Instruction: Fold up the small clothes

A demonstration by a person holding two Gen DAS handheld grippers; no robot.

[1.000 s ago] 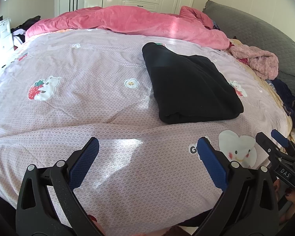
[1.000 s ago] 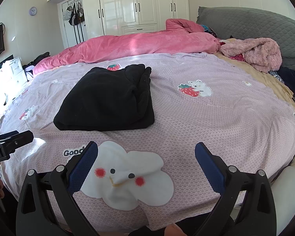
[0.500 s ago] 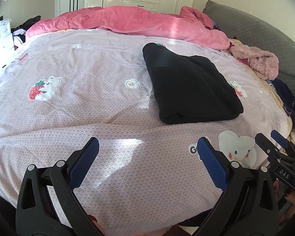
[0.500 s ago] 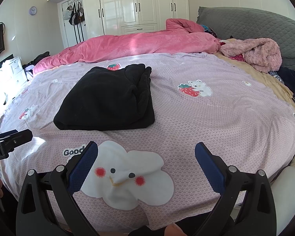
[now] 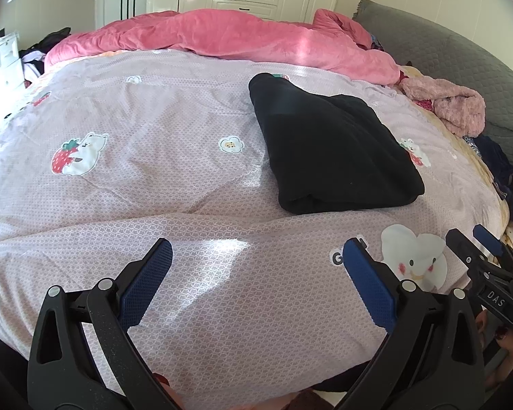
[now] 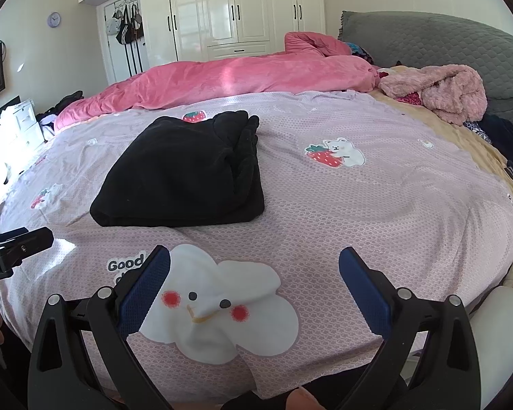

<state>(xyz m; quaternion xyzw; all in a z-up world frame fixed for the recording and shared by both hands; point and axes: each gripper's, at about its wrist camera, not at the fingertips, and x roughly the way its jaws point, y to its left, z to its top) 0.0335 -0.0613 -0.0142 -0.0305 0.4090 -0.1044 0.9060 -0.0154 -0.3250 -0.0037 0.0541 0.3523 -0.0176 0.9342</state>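
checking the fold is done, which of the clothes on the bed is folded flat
The black garment, a neat rectangle in the middle of the bed cover. The fluffy pink garment by the grey headboard lies crumpled.

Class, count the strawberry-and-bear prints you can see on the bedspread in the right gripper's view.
2: one bear print right of the folded black garment, another at the left edge. More may lie hidden.

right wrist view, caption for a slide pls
Open right tool hovers over the pink bedsheet, short of a folded black garment.
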